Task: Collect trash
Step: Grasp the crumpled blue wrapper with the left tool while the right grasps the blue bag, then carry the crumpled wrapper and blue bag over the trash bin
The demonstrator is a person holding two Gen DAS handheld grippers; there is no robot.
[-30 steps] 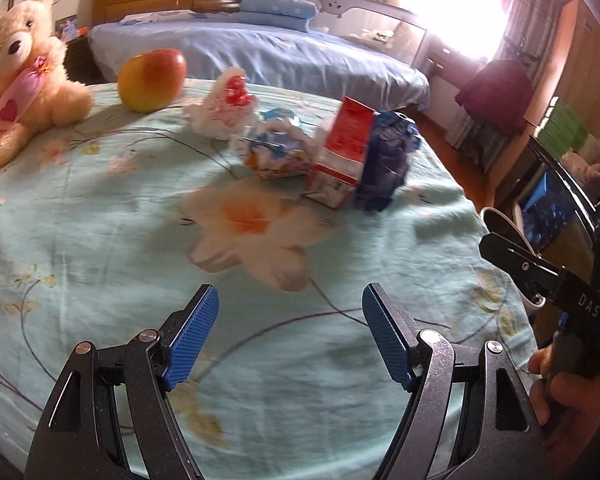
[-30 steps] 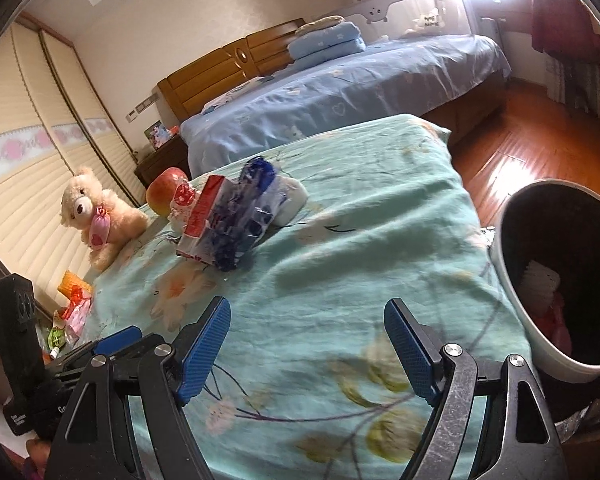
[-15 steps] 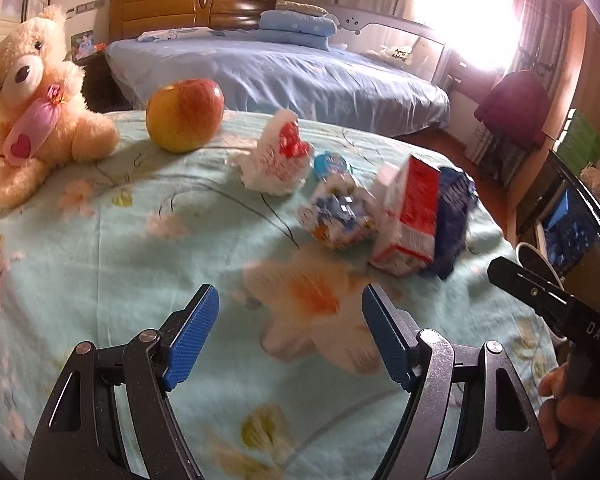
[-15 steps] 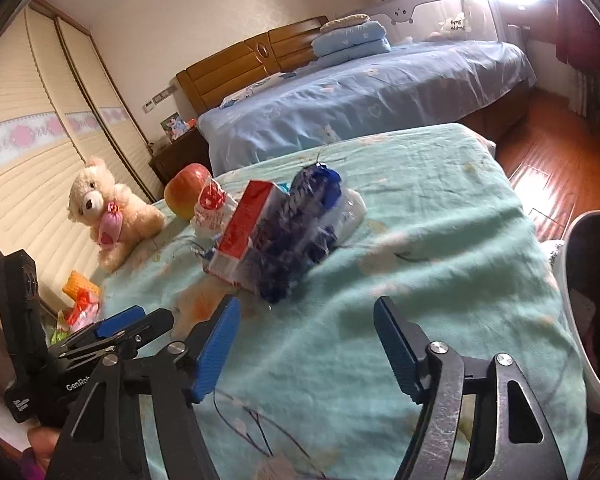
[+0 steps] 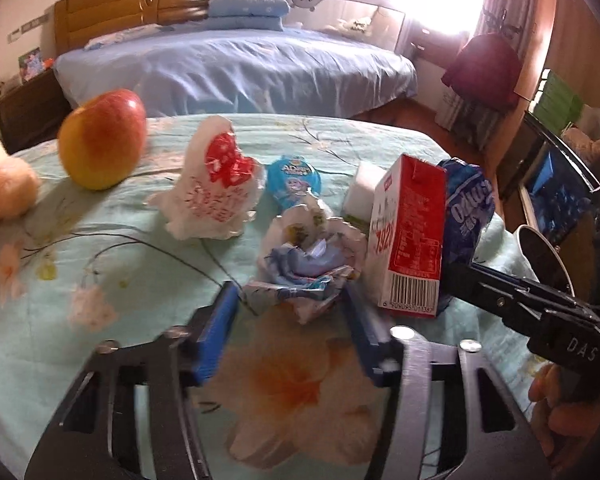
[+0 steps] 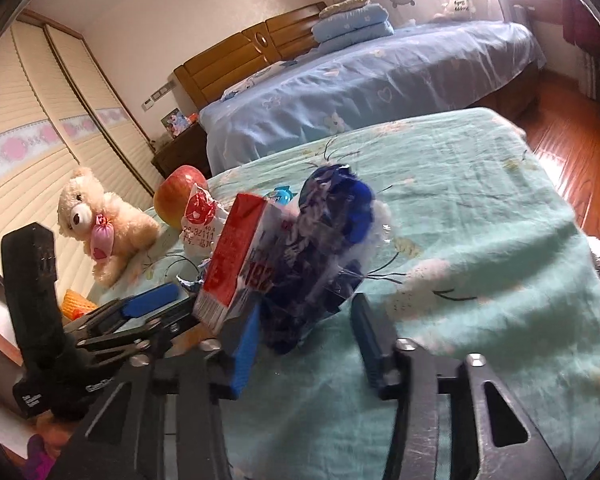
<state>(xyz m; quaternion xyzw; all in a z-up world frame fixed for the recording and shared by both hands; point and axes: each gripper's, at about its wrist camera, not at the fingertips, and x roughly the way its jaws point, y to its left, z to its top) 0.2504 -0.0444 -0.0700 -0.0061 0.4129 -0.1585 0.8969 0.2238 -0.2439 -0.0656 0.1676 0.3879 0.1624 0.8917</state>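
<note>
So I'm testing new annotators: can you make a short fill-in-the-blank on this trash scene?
1. The left tool is closing around a crumpled ____.
2. The dark blue bag sits between the fingers of the ____ tool.
3. The fruit beside the teddy bear is an ____.
Missing: wrapper; right; apple

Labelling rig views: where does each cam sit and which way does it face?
Left wrist: on the left gripper, looking down its closing fingers at the crumpled wrapper between them; right hand shows.
Right wrist: on the right gripper, fingers closing around the blue bag; left gripper visible beside it.
Shared: red carton, apple, bed.
</note>
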